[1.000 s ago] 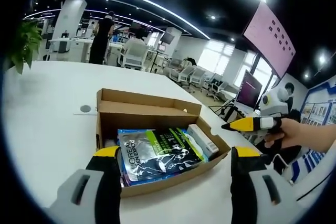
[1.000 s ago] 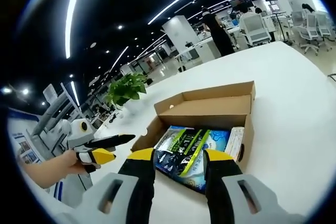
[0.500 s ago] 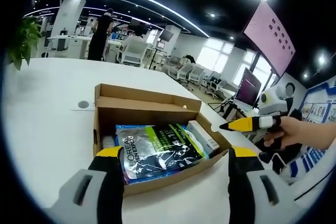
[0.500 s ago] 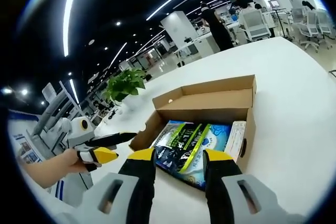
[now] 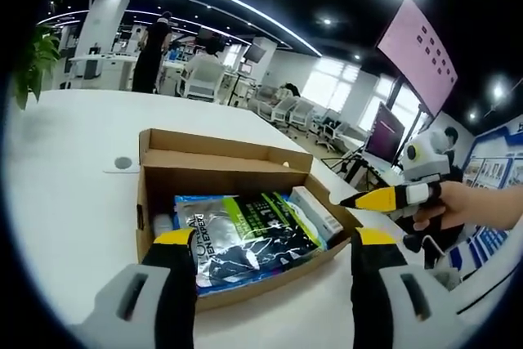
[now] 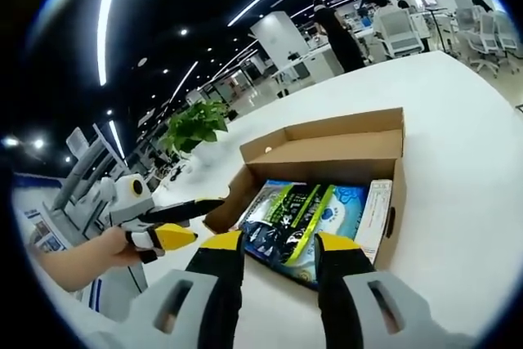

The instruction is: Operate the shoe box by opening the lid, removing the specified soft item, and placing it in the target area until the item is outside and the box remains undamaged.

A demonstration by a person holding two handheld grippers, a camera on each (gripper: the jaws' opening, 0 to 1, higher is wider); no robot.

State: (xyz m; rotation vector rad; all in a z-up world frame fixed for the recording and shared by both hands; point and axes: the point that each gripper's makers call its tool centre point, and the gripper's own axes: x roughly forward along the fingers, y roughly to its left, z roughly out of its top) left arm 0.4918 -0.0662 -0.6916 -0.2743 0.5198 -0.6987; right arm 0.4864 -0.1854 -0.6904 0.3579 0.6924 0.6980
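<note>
counts on the white table

one open cardboard shoe box (image 5: 229, 171). inside: one glossy blue-green soft pack (image 5: 245, 234), one slim white carton (image 5: 317, 212) at its 3 o'clock. two grippers: left gripper (image 5: 268, 252), right gripper (image 6: 276, 249). one potted plant (image 6: 196, 126) at 10 o'clock.

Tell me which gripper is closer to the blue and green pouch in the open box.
Right. The right gripper has its open jaws framing the near edge of the pouch. The left gripper hangs off to the side, outside the box.
</note>
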